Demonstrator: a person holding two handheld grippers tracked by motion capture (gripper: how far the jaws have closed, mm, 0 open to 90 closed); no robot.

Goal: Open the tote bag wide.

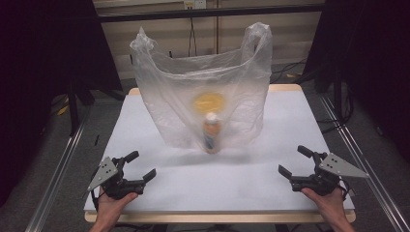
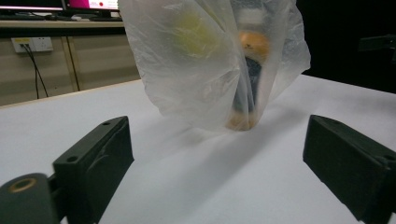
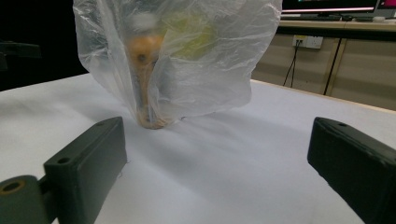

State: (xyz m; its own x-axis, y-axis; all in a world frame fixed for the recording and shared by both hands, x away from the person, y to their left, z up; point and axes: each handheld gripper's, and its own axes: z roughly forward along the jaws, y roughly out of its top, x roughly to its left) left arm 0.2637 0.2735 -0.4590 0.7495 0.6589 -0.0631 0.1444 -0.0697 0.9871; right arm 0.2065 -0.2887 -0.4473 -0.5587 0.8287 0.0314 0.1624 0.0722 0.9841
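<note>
Monitors (image 3: 334, 5) appear behind bag (image 3: 187, 60) in right gripper view.

Place: lab, recording bench.
Table (image 1: 290, 140): white top, wooden edge, under both grippers.
Frame: metal rails (image 1: 58, 169) on the floor either side, a black bar (image 1: 208, 12) overhead.
Surround: black curtains (image 1: 43, 63) left and right.
Back wall: pale panels, socket (image 2: 32, 44), hanging cables (image 2: 35, 65).
Shelf ahead: monitors (image 3: 336, 5).

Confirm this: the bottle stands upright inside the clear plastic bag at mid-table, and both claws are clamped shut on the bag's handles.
Wrong on the claws. In the high view, the left claw and right claw sit open near the table's front edge, apart from the plastic bag. The bottle does stand upright inside.
</note>
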